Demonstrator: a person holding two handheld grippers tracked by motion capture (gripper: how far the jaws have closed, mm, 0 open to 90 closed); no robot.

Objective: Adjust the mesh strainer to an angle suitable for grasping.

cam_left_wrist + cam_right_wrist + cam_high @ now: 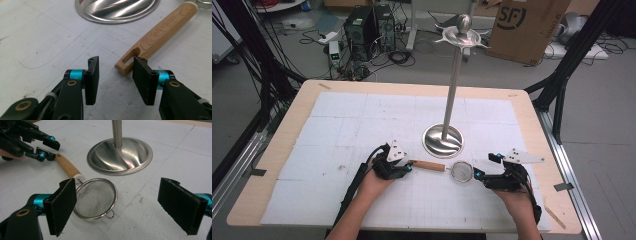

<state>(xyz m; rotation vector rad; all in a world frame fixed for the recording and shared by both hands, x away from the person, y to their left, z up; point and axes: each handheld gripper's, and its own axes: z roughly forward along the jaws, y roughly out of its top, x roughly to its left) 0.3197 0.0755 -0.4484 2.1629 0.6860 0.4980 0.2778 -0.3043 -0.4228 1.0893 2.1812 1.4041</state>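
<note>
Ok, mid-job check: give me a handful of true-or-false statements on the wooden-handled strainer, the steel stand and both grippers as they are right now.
1. The small round wire-mesh strainer with the light wooden handle lies flat on the white gridded table mat. True.
2. The left gripper is clamped on the handle. False: its jaws stand apart, and the slotted handle end lies just ahead of the right-hand pad, not pressed.
3. The strainer hangs from the tall polished steel stand with a round base. False: it lies on the mat beside the base.
4. The right gripper is open, its jaws wide apart near the mesh bowl. True.
5. The handle has a slot at its free end. True.
</note>
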